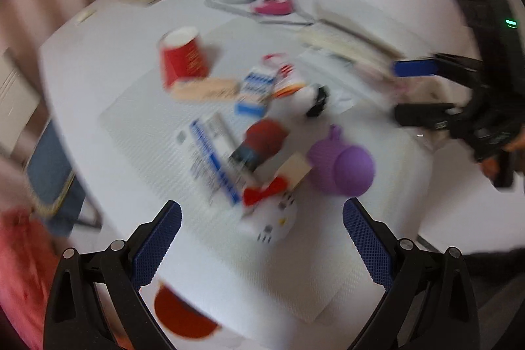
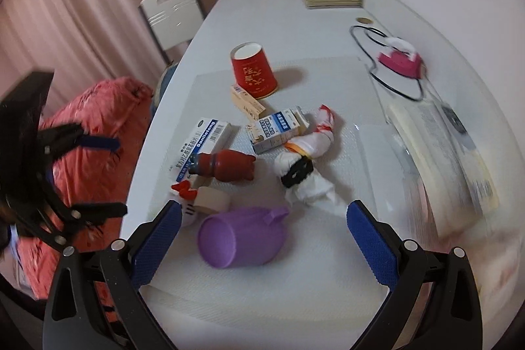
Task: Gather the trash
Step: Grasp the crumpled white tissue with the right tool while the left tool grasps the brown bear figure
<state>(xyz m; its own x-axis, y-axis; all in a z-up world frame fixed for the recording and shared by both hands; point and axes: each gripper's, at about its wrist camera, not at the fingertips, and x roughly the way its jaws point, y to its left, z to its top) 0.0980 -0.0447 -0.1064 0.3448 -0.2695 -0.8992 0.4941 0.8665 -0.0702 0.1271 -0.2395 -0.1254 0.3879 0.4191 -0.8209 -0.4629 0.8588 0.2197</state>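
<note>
White table (image 2: 295,5) strewn with medicine boxes (image 2: 279,128), red paper cup (image 2: 253,69), purple cup (image 2: 241,236) toppled; both tools spread wide, empty.

red cup (image 2: 253,71), purple cup (image 2: 241,236), pink bag (image 2: 95,133)

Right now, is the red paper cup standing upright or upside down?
Upside down. In the right wrist view the red paper cup rests on its wide mouth on the table, narrow white base on top.

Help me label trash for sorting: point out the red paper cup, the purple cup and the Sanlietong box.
red paper cup (image 2: 254,72), right wrist view, printed side wall.
purple cup (image 2: 244,236), right wrist view, ribbed side.
Sanlietong box (image 2: 205,138), right wrist view, top face.
</note>
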